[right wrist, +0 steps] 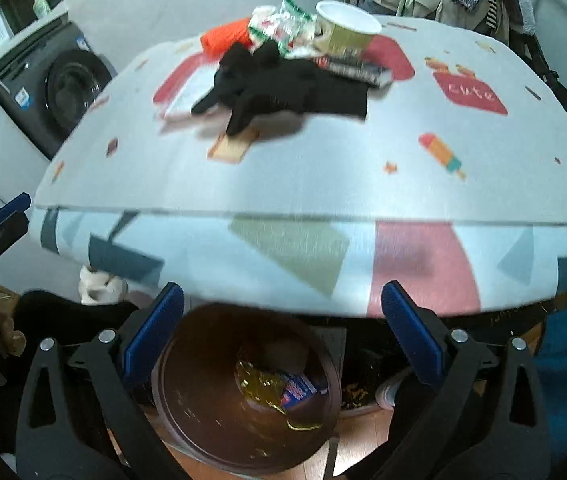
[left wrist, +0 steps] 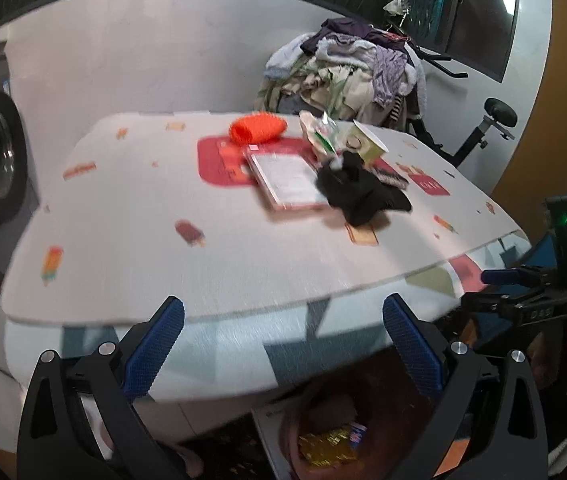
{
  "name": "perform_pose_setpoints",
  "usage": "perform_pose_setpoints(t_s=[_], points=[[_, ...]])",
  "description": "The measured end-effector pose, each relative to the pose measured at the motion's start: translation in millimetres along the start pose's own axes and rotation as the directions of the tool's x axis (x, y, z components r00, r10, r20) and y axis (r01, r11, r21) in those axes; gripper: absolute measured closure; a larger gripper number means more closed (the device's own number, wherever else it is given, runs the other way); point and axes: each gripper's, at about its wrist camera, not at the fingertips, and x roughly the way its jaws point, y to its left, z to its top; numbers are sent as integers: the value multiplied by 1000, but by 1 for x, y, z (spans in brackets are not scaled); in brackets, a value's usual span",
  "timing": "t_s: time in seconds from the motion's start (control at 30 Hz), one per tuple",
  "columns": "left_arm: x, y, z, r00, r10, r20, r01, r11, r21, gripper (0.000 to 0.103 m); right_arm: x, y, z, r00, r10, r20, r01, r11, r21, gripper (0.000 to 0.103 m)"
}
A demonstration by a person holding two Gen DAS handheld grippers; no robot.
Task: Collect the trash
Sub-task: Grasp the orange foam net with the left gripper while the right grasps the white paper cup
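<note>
Both tools, left and right, gape empty at the desk's near edge. The right hangs over a bin holding wrappers; a cup sits by the far edge.

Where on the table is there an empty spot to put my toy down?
The near strip of the table, between its front edge and the black cloth, is bare. So is the left side, seen from the left claw. The back is crowded: orange thing, paper cup, wrappers.

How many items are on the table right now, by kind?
Cup: 1
Wrapper: 1
Black cloth: 1
Orange cloth: 1
Booklet: 1
Dark packet: 1
Total: 6
</note>
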Motion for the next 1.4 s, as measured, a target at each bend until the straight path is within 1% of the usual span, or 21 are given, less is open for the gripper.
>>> perform_pose_setpoints(t_s=[0.07,0.17,0.27,0.37,0.4,0.6,0.73,0.77,0.83,0.9,1.03,1.17,1.27,1.33,1.4], points=[[0,1,10,1000,10,10,-10,1000,8,6,-4,-4,10,1000,12,25,-12,1000,-1,6],[0,6,25,1000,5,29,-5,1000,3,6,-7,-4,20,998,-6,63,8,999,-31,6],[0,10,38,998,20,57,-20,1000,3,6,-6,0,32,998,-13,66,18,997,-78,6],[2,15,49,996,44,80,-45,999,9,6,-3,2,43,995,-72,67,79,991,-111,6],[5,18,53,995,51,80,-51,999,9,6,-2,1,46,995,-76,67,83,990,-111,6],[15,34,68,995,67,77,-68,998,8,6,-2,-8,72,991,-36,131,53,991,-127,6],[29,49,79,995,80,58,-79,997,-18,6,4,-13,98,987,-14,162,38,988,-149,6],[32,51,81,995,81,50,-80,997,-25,6,4,-16,111,983,-15,183,43,988,-150,6],[42,58,87,997,76,33,-75,997,-35,6,6,-21,127,978,-23,207,52,989,-138,6],[51,63,94,998,66,19,-65,997,-37,6,10,-33,151,971,-30,236,56,993,-104,6],[72,68,108,998,55,8,-55,998,-33,6,32,-62,196,964,-23,265,24,1000,2,6],[97,70,122,998,67,-9,-68,998,-20,6,69,-78,225,973,2,231,-12,999,43,6],[113,68,131,998,63,-22,-63,998,-4,6,95,-83,241,980,-16,199,3,998,62,6],[124,66,138,998,58,-29,-58,998,15,6,105,-87,247,982,-30,189,13,996,88,6],[138,63,145,998,50,-35,-48,998,35,6,117,-96,255,985,-22,172,0,992,124,6]])
